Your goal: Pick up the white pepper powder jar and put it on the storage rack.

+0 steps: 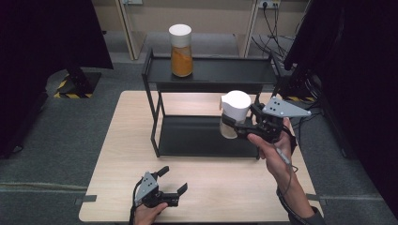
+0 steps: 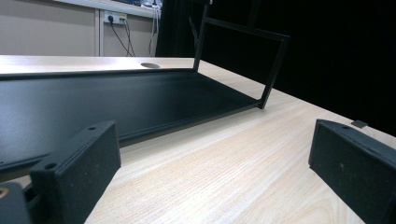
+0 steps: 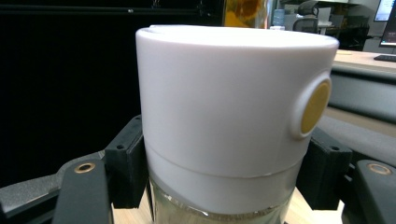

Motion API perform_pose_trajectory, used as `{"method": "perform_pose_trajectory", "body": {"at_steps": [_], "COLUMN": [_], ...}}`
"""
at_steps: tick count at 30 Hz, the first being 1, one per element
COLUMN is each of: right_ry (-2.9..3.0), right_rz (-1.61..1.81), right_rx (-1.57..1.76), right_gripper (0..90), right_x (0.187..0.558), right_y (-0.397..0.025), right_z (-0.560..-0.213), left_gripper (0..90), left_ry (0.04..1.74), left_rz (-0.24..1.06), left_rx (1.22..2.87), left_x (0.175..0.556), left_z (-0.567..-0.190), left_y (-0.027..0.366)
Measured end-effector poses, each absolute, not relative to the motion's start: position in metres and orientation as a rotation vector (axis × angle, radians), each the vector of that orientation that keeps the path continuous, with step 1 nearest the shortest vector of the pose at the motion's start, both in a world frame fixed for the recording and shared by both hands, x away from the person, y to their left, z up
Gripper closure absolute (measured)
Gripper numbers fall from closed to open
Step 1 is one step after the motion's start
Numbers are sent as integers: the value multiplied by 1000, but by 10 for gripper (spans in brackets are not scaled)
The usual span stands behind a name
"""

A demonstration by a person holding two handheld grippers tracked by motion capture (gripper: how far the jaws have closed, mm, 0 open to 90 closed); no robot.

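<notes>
Over the rack's point(image 1: 206, 75) lower shelf, at about three o'clock, the right tongs point(image 1: 230, 123) clamp the white-lidded jar point(image 1: 233, 115) below its lid, keeping it upright for shelving; left tongs point(image 1: 174, 180) rest apart at six o'clock on the table point(image 1: 126, 140)

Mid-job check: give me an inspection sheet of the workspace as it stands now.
Surface: pale wooden table, bare in front of the rack.
Job's things: white-lidded jar held over the black rack; its lid has a yellow button. Orange-filled jar upright on the rack's top shelf.
Clutter: nothing seen.
Grippers: right gripper shut on the white-lidded jar; left gripper open, low over the table's near edge.
Cables: several hanging from wall sockets.
Surroundings: grey floor, black curtains both sides.
</notes>
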State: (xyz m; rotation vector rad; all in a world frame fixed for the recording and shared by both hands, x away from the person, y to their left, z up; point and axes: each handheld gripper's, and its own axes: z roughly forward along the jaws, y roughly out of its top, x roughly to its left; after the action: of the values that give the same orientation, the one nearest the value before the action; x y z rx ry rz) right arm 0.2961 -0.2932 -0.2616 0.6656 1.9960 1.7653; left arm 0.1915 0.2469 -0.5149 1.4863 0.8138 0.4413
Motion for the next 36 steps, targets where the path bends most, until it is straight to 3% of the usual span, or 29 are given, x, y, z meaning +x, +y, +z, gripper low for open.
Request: {"method": "perform_pose_trajectory", "body": {"at_steps": [36], "right_ry": [1960], "right_rz": [1704], "right_rx": [747], "right_gripper": [307], "right_x": [342], "right_y": [-247], "right_z": [-174], "left_gripper": [17], "left_ry": [815], "left_rz": [432], "left_rx": [1483], "left_x": [192], "left_z": [-516], "left_y": [248]}}
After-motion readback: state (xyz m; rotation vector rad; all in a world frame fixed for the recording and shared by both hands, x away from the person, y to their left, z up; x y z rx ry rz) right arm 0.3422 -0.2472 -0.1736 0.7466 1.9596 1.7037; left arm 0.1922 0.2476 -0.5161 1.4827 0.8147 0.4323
